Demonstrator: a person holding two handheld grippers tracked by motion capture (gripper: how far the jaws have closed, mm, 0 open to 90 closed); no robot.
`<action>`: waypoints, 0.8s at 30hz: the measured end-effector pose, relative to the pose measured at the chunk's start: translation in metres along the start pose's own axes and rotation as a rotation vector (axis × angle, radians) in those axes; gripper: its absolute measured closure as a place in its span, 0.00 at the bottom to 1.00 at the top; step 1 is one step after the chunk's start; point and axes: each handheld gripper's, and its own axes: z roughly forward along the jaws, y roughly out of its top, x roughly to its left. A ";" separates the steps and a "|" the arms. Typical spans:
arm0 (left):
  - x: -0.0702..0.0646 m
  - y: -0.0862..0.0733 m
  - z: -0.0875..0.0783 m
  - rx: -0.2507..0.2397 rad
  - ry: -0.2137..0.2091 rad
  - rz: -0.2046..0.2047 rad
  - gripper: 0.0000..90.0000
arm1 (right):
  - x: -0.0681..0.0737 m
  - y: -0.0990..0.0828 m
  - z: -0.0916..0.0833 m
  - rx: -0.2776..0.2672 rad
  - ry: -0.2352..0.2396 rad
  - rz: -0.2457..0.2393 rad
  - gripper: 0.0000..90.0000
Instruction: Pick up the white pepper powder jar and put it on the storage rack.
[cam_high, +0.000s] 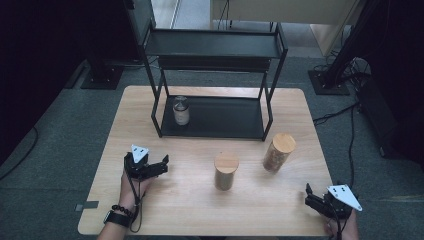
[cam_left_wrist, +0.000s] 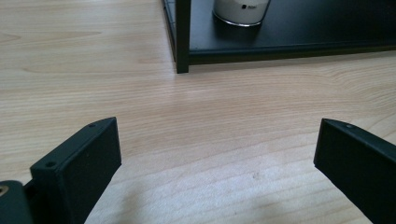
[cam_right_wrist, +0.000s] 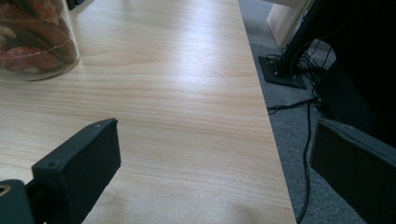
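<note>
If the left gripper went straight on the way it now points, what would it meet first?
Probably the front corner post of the black shelf rack: it stands nearly dead ahead of the open left gripper, with bare table between. The jar sits just behind.

A light wooden table (cam_high: 200, 210) with rounded corners stands on grey carpet (cam_high: 50, 150). At the table's far half sits a black metal shelf rack (cam_high: 215, 50) with a lower tray (cam_high: 225, 117) and an upper shelf. Beyond the table, two black stand bases (cam_high: 102, 75) (cam_high: 327, 82) rest on the carpet, one at each far corner. Black cables (cam_high: 345, 112) trail across the carpet to the right of the table. A pale panel (cam_high: 280, 10) stands at the far side. The left and right margins are dark; light falls evenly on the tabletop.
</note>
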 end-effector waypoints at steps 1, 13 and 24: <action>0.000 -0.001 -0.001 -0.003 0.001 0.000 0.01 | 0.000 0.000 0.000 0.001 0.000 0.001 0.02; 0.007 -0.009 -0.015 -0.014 0.007 -0.004 0.01 | 0.000 0.000 0.000 0.003 -0.002 0.001 0.02; 0.012 -0.013 -0.023 -0.010 0.013 -0.002 0.01 | 0.001 0.000 0.000 0.003 -0.005 0.001 0.02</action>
